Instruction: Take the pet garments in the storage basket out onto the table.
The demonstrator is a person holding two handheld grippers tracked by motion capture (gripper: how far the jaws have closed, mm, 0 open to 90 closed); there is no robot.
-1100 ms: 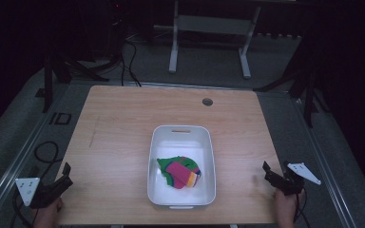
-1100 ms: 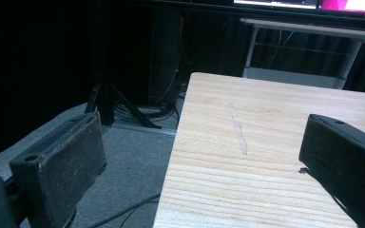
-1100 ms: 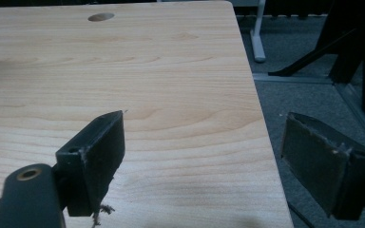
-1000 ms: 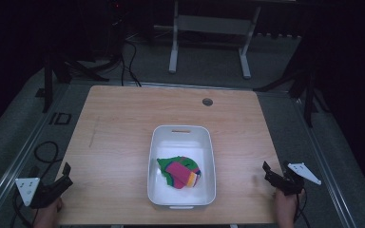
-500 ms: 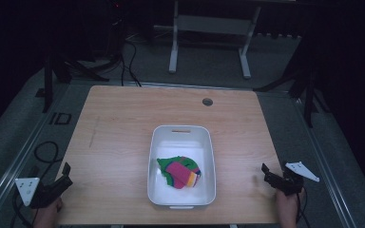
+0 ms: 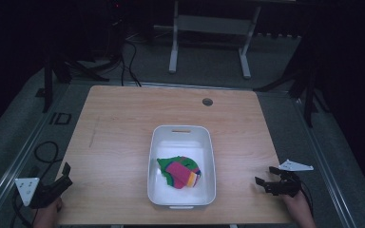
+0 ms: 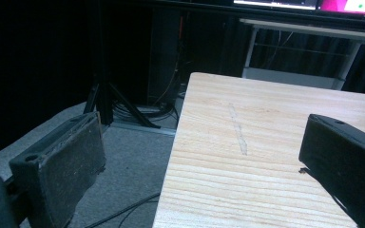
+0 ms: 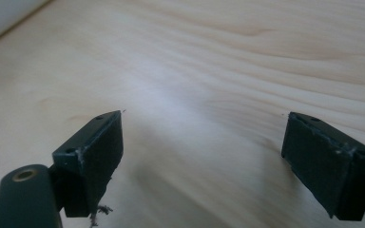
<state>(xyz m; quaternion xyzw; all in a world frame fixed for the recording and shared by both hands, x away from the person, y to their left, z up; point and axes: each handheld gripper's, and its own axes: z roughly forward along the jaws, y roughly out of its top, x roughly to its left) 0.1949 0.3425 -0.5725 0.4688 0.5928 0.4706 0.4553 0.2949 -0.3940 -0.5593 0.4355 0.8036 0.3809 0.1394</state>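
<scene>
We are holding the left gripper (image 6: 65, 175) at the tabletop's (image 6: 123, 123) near-left corner, its jaws spread wide and gripping nothing. A white bin (image 6: 209, 156) is sitting toward the near edge, holding a bright bundled cloth (image 6: 179, 172). Our right gripper (image 6: 265, 179) is hovering by the near-right corner, likewise gaping and empty.

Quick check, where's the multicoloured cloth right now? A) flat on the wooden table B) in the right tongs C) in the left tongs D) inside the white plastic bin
D: the crumpled green, pink and yellow cloth lies in the near half of the white rectangular plastic bin, while the left tongs and right tongs sit open and empty at the table's near corners.
</scene>
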